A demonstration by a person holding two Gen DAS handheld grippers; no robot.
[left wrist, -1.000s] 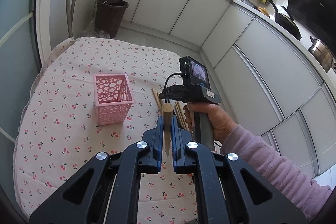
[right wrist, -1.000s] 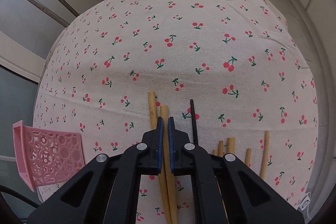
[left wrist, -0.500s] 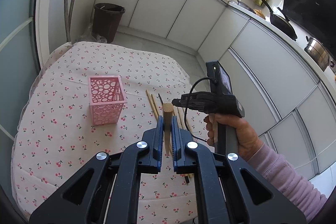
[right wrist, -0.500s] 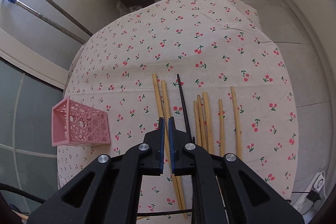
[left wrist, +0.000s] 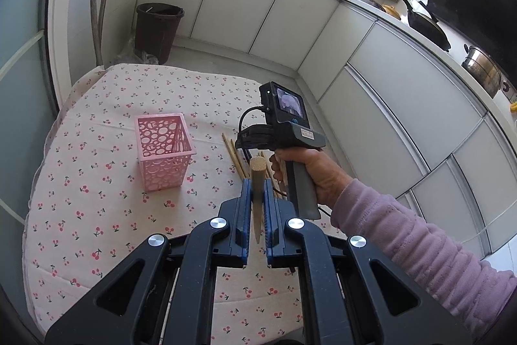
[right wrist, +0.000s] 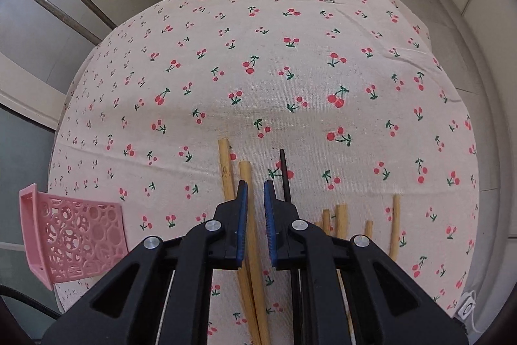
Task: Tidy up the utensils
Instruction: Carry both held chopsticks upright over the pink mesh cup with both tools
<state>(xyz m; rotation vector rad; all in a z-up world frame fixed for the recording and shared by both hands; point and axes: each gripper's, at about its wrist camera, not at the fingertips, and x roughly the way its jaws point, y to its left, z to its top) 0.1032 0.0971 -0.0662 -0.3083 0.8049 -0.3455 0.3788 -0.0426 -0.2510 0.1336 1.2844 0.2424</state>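
My left gripper (left wrist: 257,183) is shut on a wooden chopstick (left wrist: 257,180) and holds it upright above the cherry-print table, right of the pink perforated basket (left wrist: 163,147). My right gripper (right wrist: 255,188) is slightly open, low over a wooden chopstick (right wrist: 250,215) that lies between its jaws on the cloth. Beside it lie another wooden chopstick (right wrist: 226,170), a black chopstick (right wrist: 284,173) and several more wooden ones (right wrist: 394,225) to the right. The basket also shows at the left edge of the right wrist view (right wrist: 74,235). The right gripper's handle and hand show in the left wrist view (left wrist: 290,144).
A dark bin (left wrist: 158,28) stands on the floor beyond the table. White cabinets (left wrist: 258,8) line the back and right, with a pan (left wrist: 426,25) and pot (left wrist: 481,70) on the counter. A white cable plug (right wrist: 467,306) lies at the table's right edge.
The right gripper rose away from the table, then came back down over the chopsticks and opened slightly. The left gripper kept its chopstick and shifted a little.
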